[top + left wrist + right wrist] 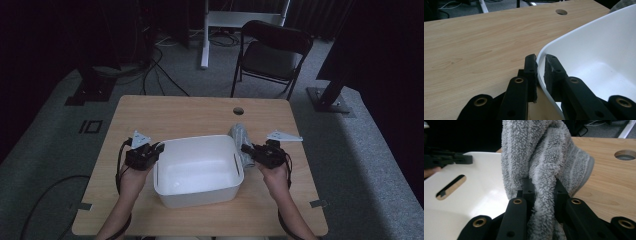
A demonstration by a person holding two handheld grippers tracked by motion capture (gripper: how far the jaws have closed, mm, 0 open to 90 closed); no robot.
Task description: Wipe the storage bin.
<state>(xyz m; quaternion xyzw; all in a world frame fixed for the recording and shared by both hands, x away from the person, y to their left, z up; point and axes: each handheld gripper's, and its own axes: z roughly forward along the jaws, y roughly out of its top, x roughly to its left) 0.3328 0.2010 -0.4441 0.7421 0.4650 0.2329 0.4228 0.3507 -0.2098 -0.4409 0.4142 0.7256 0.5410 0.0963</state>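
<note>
Clenched on the rim of the white tub (599, 50), the left gripper (540, 72) steadies it. At the tub's three o'clock, the right gripper (544, 192) pinches the grey towel (541, 157): soft, light, floppy, best held by a bunched fold.

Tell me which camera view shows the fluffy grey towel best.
The right gripper view: the fluffy grey towel is close up, pinched between the right gripper jaws. The high view shows it small, beside the white plastic tub. The left gripper view catches just a corner.
</note>
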